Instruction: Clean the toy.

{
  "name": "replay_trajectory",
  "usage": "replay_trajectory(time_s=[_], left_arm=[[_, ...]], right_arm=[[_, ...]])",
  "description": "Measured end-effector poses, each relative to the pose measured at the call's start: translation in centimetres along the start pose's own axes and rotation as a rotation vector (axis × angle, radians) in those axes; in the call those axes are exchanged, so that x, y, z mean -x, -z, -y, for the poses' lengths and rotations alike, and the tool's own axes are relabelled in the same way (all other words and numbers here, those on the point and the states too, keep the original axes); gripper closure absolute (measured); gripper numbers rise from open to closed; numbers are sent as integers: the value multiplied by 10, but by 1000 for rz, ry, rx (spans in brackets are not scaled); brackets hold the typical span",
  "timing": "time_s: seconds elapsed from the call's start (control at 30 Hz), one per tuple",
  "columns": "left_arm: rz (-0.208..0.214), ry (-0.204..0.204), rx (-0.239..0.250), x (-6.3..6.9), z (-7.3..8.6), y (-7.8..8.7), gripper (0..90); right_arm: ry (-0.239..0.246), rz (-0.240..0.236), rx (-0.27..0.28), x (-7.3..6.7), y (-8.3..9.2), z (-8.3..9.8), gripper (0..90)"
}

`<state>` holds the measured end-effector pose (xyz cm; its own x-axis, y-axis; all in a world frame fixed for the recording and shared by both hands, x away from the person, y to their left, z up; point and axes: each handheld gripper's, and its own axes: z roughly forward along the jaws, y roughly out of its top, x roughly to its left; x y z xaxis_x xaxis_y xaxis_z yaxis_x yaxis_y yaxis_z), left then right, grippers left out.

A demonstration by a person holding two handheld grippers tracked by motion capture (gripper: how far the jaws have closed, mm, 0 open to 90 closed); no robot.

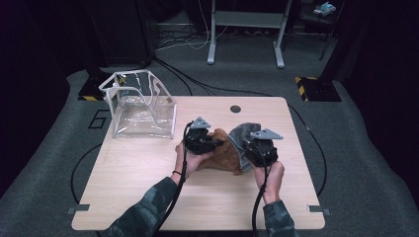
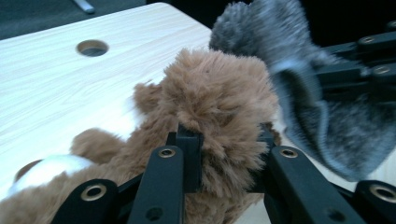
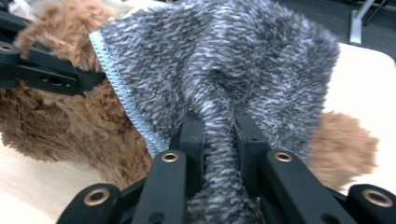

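Fluffy brown plush toy (image 2: 219,102), shaggy grey cloth (image 3: 224,60), both pinched.

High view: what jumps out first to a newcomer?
Mid-table, a brown plush toy is pinched in the left tool, while the right tool clamps a fuzzy grey knit garment draped against it. A clear plastic box stands at the table's far left corner.

I see a recording lab: grey carpet floor (image 1: 360,148) with cables (image 1: 197,86), hazard-striped stand bases (image 1: 316,86), and one bare wooden desk (image 1: 148,197).
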<state>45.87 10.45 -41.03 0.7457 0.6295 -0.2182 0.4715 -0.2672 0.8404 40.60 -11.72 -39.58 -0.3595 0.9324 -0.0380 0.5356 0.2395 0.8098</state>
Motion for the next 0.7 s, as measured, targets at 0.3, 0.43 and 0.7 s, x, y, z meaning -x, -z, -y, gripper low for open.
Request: replay_trajectory(time_s=[0.3,0.43,0.7], left_arm=[[-124,-17,8,-12,9,23,512],[-177,-35,-18,-16,21,35,420],[-196,4,-35,-30,36,34,407]], right_arm=[[13,22,-88,-14,-43,-3,773],[18,16,-91,-9,-43,-1,773],[15,19,-77,-15,-40,-4,771]])
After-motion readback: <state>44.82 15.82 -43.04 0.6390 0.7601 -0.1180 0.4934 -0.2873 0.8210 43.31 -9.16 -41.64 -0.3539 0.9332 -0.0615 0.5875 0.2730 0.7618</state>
